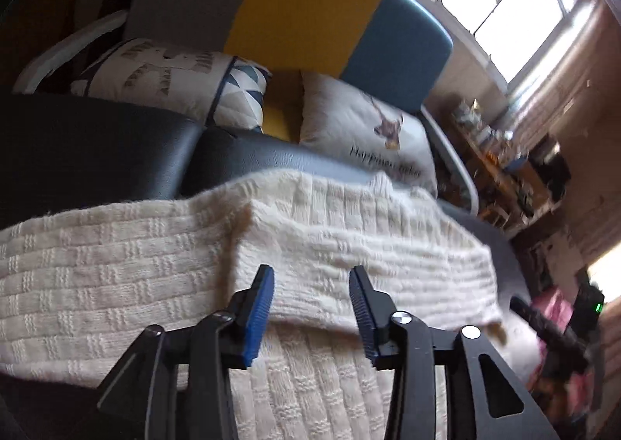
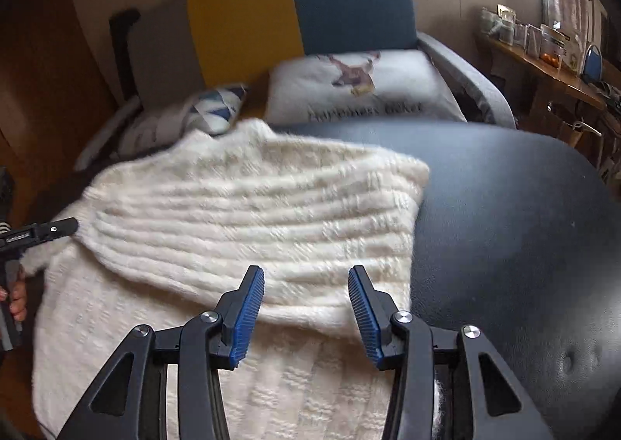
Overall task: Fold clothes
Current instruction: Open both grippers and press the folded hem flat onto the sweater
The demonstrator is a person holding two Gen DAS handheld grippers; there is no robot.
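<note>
The cream knit sweater (image 1: 330,246) lies folded on a black padded seat (image 2: 504,226), beyond both grippers' jaws, which stand apart, empty. Behind: pillows (image 1: 361,125), a window (image 1: 493,1).

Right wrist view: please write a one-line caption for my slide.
Open right gripper above a cream knit sweater folded on a black cushion.

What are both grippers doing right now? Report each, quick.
Left gripper: jaws open, empty, above the cream knit sweater.
Right gripper: jaws open, empty, over the same sweater's folded part.
</note>
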